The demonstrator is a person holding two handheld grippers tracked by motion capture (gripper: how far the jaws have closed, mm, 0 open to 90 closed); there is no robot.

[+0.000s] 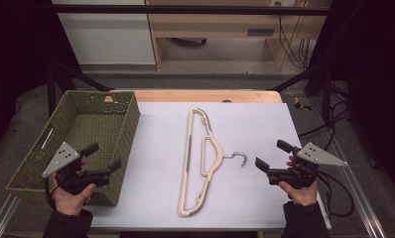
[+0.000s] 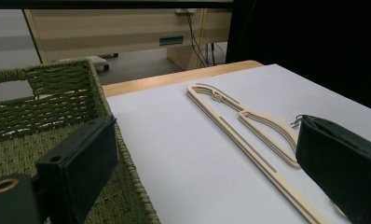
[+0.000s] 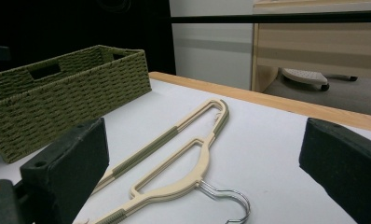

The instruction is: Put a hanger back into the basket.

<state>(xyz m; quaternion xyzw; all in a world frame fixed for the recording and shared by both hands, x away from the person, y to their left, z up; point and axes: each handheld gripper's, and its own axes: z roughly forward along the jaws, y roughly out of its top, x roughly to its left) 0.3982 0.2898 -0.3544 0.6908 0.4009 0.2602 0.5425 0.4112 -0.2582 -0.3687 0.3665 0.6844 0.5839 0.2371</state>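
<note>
The left gripper [image 1: 104, 157] is hovering over the near corner of the green woven rectangular basket [image 1: 81, 106], fingers spread wide and gripping nothing. The flat cream plastic hanger [image 1: 201, 161] with a metal hook is lying mid-worktop [image 1: 255, 124]. In the left gripper view a finger is hiding the hook. The right gripper [image 1: 271, 154] is sitting beside the hook, fingers apart and empty.

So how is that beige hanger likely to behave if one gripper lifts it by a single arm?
The hanger looks like thin moulded plastic, so probably light and fairly stiff. It is long and lies flat on the white table; gripped at one end, it would likely swing or droop. Its metal hook may snag, and the darker strips look like grip pads, so less slippery there.
</note>
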